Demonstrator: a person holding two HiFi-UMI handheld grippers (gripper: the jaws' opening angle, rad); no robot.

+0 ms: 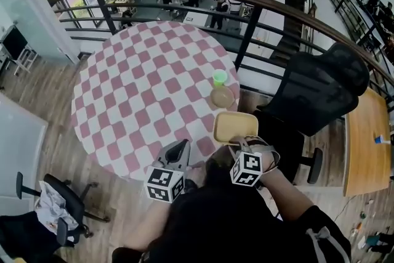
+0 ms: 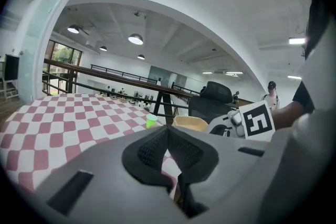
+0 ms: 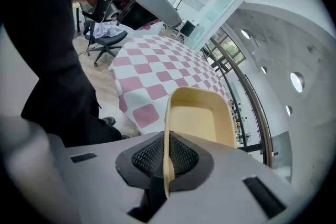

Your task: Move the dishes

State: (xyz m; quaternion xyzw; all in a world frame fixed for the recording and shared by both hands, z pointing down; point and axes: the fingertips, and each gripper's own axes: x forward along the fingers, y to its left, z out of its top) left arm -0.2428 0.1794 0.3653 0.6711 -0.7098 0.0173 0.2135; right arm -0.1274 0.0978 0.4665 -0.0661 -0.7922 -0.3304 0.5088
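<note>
The right claw (image 3: pixel 167 136) is pinching one short wall of a pale yellow rectangular dish (image 3: pixel 202 118), its pads pressed on either face of the thin rim. The dish is empty and hangs at the near right edge of the round tabletop (image 1: pixel 141 89) with its pink-and-white checked cloth, apparently lifted clear of it. Just beyond it stand a round tan bowl (image 1: pixel 222 97) and a small green cup (image 1: pixel 220 76). The left claw (image 2: pixel 168 131) is pressed together with nothing between its pads, near the tabletop's front edge. The dish looks like stiff, light, smooth plastic. Held by one end, it will probably lever downward and could twist in the pads. A deep bite at the middle of that wall, with the dish kept level, seems safest.
</note>
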